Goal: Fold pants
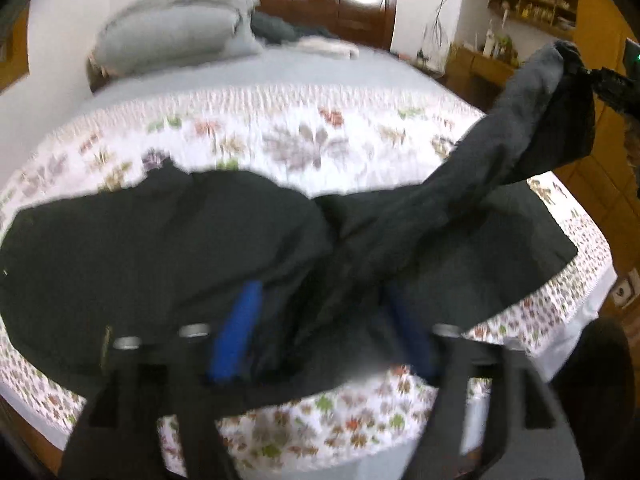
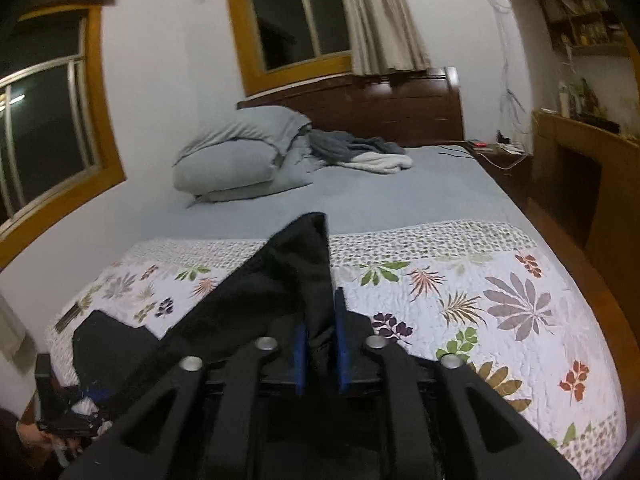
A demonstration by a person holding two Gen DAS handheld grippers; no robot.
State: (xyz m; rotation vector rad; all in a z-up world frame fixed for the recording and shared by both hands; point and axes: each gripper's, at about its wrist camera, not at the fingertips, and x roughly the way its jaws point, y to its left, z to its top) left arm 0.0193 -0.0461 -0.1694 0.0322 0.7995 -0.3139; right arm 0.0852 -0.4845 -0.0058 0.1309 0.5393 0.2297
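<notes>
Black pants (image 1: 160,248) lie spread across the floral quilt (image 1: 304,136) at the foot of the bed. My left gripper (image 1: 322,332) is open, its blue fingers (image 1: 236,332) wide apart low over the near part of the pants, with loose fabric lying between them. One pant leg (image 1: 520,128) rises to the upper right, where my right gripper (image 1: 580,68) holds its end in the air. In the right wrist view that gripper (image 2: 320,352) is shut on a fold of black cloth (image 2: 304,264) that stands up past the pads. The left gripper (image 2: 92,398) shows at the bottom left, held by a hand.
Grey pillows (image 2: 232,156) and a crumpled grey and white blanket (image 2: 360,152) lie by the dark wooden headboard (image 2: 380,108). A wooden desk (image 2: 580,152) and a bedside table (image 2: 496,152) stand right of the bed. The bed's near edge (image 1: 360,456) is just below the left gripper.
</notes>
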